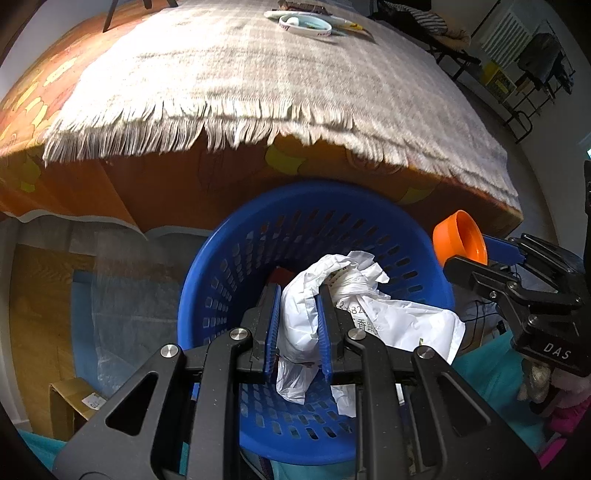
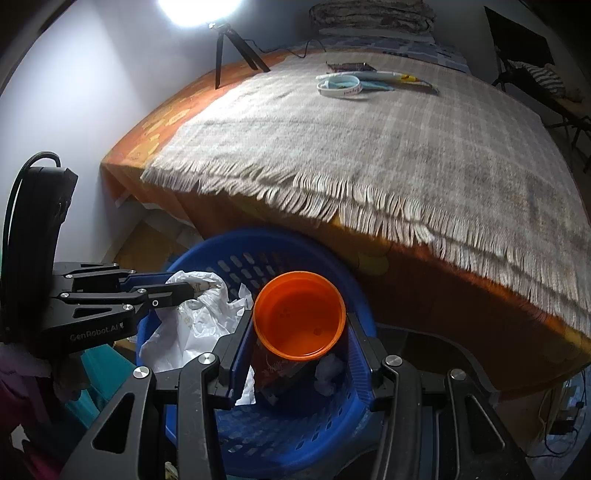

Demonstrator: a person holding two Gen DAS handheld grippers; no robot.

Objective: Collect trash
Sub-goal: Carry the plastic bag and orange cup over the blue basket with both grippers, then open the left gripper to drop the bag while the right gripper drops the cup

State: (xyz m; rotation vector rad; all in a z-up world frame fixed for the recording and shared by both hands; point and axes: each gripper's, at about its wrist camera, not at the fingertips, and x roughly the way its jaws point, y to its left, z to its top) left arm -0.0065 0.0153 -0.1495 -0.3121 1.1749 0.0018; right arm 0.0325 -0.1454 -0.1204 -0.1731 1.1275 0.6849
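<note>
We are holding crumpled paper (image 1: 306, 325) in the left tongs (image 1: 298, 328) and an orange cup (image 2: 299, 320) in the right tongs (image 2: 299, 343), both low in frame over the blue basket (image 1: 236, 266); releasing well inside its rim seems best.

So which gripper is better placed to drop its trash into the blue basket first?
Left. The left gripper holds the crumpled white bag directly over the blue basket; the right gripper's orange cup sits nearer the rim.

bed (image 2: 369, 314): orange sheet | fringed grey blanket (image 2: 369, 147) on top | bright lamp (image 2: 197, 11) by pale wall (image 2: 92, 92)
</note>
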